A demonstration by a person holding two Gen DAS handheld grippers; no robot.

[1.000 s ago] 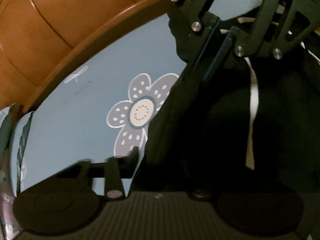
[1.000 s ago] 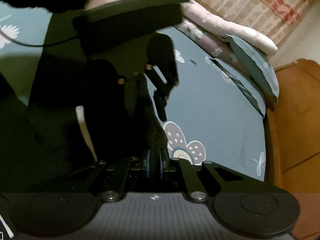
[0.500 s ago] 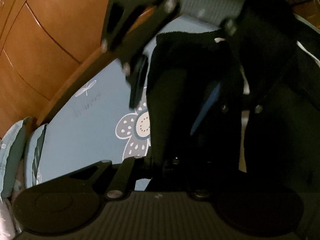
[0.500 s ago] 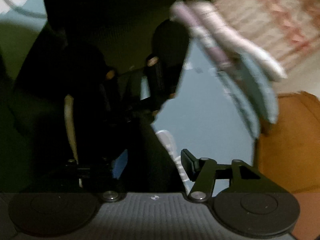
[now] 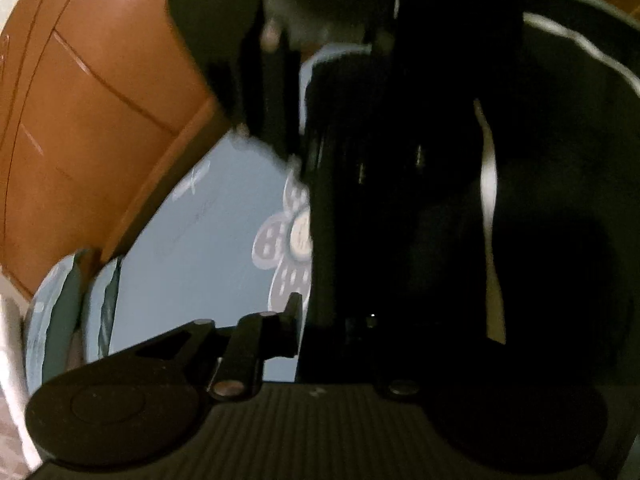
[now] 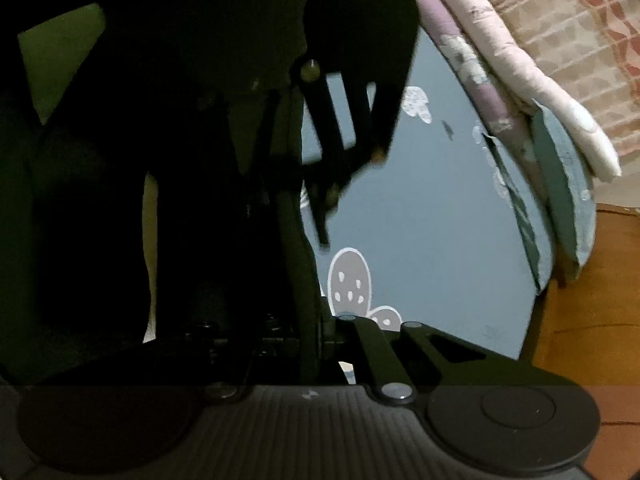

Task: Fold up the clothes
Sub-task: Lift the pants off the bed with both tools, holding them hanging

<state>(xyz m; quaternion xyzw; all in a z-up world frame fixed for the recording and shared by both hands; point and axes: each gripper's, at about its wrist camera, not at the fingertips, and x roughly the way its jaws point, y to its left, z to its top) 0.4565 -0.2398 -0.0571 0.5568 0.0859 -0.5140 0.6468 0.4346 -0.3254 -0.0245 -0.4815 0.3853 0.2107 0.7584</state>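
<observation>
Black garment with pale stripes [image 5: 440, 200] hangs over blue flower-print bedsheet [image 5: 200, 248], filling 12 to 5 o'clock. Left gripper [image 5: 332, 320] and right gripper [image 6: 296, 332] each clenched on its dark fabric, facing each other closely.

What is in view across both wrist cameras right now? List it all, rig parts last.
Black garment: one, black with a white stripe, draped on the bed sheet, filling the right of the left wrist view.
Bed sheet: one, blue with grey-white flowers, under the garment.
Folded bedding: a stack, pink and lilac, far edge of the bed.
Pillows: two, teal, standing on edge near the wooden frame.
Wooden frame: one, orange-brown, beside the bed.
Left gripper: black, jaws blurred.
Right gripper: black, jaws hidden in dark fabric.
</observation>
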